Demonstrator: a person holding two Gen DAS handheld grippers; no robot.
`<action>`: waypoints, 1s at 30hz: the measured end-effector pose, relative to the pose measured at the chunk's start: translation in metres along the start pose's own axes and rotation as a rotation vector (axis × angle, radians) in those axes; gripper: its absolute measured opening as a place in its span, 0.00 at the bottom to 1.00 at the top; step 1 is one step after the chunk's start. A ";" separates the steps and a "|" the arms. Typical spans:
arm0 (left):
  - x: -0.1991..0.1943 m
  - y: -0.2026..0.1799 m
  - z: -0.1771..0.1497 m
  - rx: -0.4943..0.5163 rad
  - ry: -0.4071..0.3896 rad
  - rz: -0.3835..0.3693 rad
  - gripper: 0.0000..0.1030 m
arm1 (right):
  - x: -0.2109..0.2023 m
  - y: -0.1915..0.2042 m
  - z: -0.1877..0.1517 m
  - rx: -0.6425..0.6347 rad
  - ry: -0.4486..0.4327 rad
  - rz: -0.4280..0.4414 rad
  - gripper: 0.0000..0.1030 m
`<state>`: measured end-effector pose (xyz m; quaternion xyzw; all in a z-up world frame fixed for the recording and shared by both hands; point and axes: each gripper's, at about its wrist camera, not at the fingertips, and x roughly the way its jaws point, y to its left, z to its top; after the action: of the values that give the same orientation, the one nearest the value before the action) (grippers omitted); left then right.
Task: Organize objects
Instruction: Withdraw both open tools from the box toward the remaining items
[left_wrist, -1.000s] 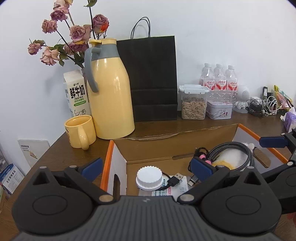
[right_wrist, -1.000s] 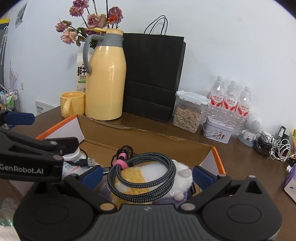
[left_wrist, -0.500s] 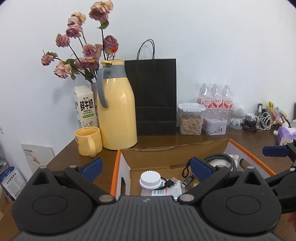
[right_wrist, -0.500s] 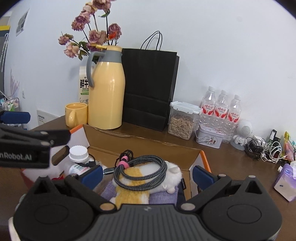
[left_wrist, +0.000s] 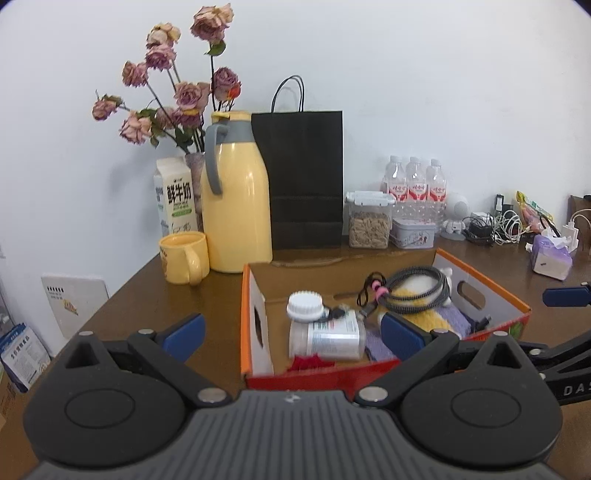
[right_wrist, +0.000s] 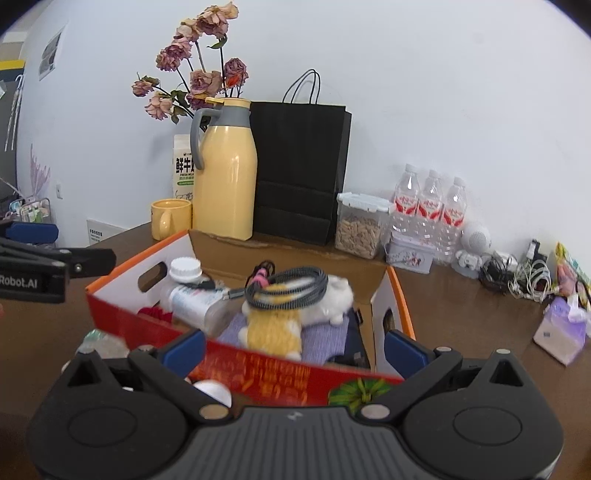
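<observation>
Box (left_wrist: 317, 373) of cardboard, open-topped, with orange rims, white end walls cut with handle slots and a red printed front wall, sits on the brown surface (left_wrist: 166, 302) just ahead of both hand-held grippers. The left hand-held gripper (left_wrist: 291, 330) is spread wide and holds nothing; its blue-padded fingers frame the box's near left part. The right hand-held gripper (right_wrist: 293, 349) is likewise wide open and empty, with the box's red front wall (right_wrist: 258, 373) between its fingers.

Inside the box, toward the left hand-held gripper's side, a white bottle (left_wrist: 325, 334) lies on its side with its round ribbed cap (left_wrist: 305, 305) facing up and back. Beside it, toward the right hand-held gripper, a yellow-and-white plush toy (right_wrist: 291, 314) rests on purple cloth (right_wrist: 321, 341), and a coiled braided cable (right_wrist: 288, 286) with a pink tie lies on top of the toy. Something red (left_wrist: 308, 362) shows under the bottle at the front wall.

Beyond the box stand a yellow jug (left_wrist: 236, 199), a yellow mug (left_wrist: 183, 256) and a black bag (left_wrist: 303, 177).
</observation>
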<state>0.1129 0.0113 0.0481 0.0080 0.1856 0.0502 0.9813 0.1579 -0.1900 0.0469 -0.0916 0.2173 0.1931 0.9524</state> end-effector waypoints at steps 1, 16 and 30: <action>-0.002 0.001 -0.003 -0.003 0.004 -0.002 1.00 | -0.002 0.000 -0.004 0.003 0.005 0.002 1.00; -0.017 0.016 -0.049 -0.050 0.100 0.027 1.00 | -0.024 -0.003 -0.057 0.074 0.069 -0.012 1.00; -0.034 0.014 -0.066 -0.023 0.125 0.006 1.00 | -0.044 0.010 -0.087 0.051 0.121 0.034 1.00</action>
<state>0.0564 0.0215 -0.0002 -0.0060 0.2459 0.0556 0.9677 0.0846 -0.2177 -0.0113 -0.0750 0.2807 0.1979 0.9362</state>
